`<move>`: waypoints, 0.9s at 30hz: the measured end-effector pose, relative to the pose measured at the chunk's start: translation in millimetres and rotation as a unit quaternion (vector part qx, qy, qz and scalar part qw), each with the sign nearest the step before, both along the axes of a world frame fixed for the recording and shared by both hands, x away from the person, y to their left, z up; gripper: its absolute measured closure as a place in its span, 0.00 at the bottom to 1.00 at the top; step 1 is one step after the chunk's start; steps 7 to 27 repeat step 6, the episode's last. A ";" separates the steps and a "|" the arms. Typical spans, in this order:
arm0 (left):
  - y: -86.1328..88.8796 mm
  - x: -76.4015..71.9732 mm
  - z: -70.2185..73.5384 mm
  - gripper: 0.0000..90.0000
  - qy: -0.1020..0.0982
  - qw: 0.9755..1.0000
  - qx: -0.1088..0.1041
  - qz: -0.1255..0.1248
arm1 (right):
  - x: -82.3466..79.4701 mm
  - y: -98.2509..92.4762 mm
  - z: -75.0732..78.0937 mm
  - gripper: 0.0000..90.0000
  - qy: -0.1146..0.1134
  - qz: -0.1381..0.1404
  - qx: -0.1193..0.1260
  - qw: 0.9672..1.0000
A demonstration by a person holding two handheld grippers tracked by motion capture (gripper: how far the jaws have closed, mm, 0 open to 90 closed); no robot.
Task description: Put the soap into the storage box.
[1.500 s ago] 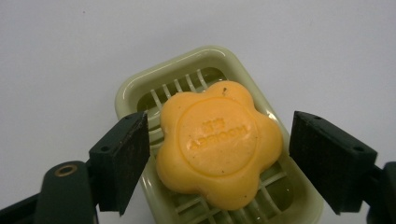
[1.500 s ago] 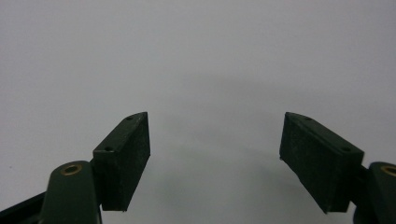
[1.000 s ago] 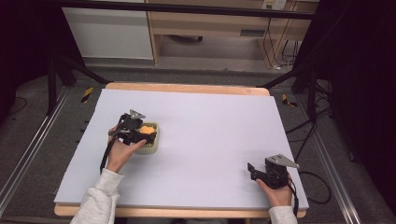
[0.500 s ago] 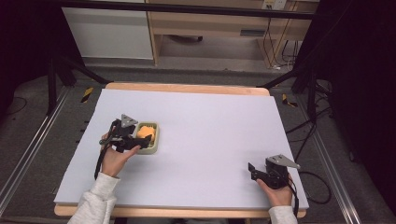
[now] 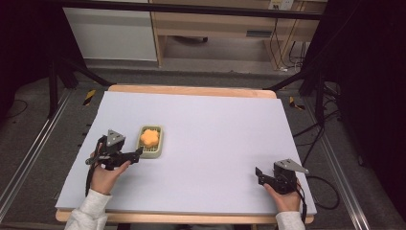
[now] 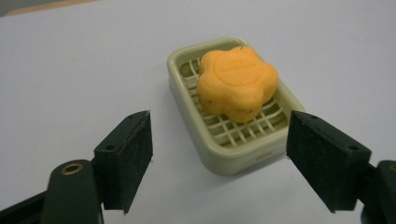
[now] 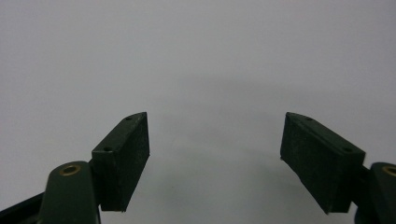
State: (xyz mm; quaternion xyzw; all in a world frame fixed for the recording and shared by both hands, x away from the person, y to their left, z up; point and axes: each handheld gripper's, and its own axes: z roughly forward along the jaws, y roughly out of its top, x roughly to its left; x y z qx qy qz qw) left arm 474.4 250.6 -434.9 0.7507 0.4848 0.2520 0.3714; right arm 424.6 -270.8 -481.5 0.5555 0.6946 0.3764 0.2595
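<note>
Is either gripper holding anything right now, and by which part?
Nothing is held. The left gripper is open short of the soap dish; the right gripper is open over bare table.

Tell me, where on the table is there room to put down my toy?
The table is bare nearly everywhere: the whole middle between the soap dish and the right gripper, and the far half up to the wooden edge. It is crowded at one spot, where the left gripper sits open beside the dish holding the orange soap.
</note>
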 end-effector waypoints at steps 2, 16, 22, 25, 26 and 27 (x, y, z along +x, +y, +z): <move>3.9 -4.2 -4.4 0.25 0.001 1.000 0.004 0.002 | 0.0 -1.0 -0.3 0.27 0.000 -0.001 -0.001 1.000; 10.6 -11.2 -11.3 0.25 0.005 1.000 0.008 0.005 | 0.3 -2.1 -0.7 0.27 0.001 -0.004 0.002 1.000; 10.6 -11.2 -11.3 0.25 0.005 1.000 0.008 0.005 | 0.3 -2.1 -0.7 0.27 0.001 -0.004 0.002 1.000; 10.6 -11.2 -11.3 0.25 0.005 1.000 0.008 0.005 | 0.3 -2.1 -0.7 0.27 0.001 -0.004 0.002 1.000; 10.6 -11.2 -11.3 0.25 0.005 1.000 0.008 0.005 | 0.3 -2.1 -0.7 0.27 0.001 -0.004 0.002 1.000; 10.6 -11.2 -11.3 0.25 0.005 1.000 0.008 0.005 | 0.3 -2.1 -0.7 0.27 0.001 -0.004 0.002 1.000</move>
